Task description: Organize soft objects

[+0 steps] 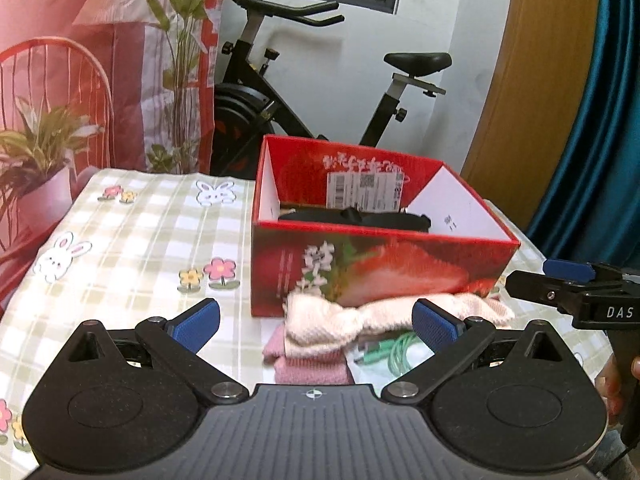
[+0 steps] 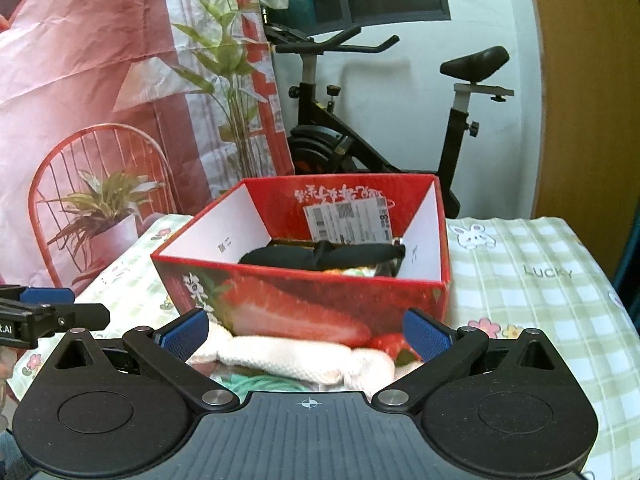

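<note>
A red box (image 1: 380, 276) printed with strawberries is seen standing open on the bench (image 1: 132, 236), which is covered by a green checked cloth with rabbits and flowers; inside the box a black soft item (image 1: 356, 216) is seen lying against the far wall, below a white shipping label (image 1: 364, 190); in the right wrist view something pale and greenish can be made out beside the black item, but what it is cannot be told. Just in front of the box a cream knit (image 1: 384, 314) is draped over a folded pink knit (image 1: 310, 364); a green cable (image 1: 394, 354) lies beside them.

The left hand-held gripper (image 1: 316, 318) is held wide, nothing between its pads, with the knit pile lying ahead of it; the right hand-held gripper (image 2: 306, 334) is likewise spread wide and empty, with the cream knit between and below its fingers.

The pink knit is shown only in the left view; the word "LUCKY" (image 2: 548, 272) on the cloth is shown only in the right view. An exercise bike (image 1: 320, 92) is seen behind the bench in both.
</note>
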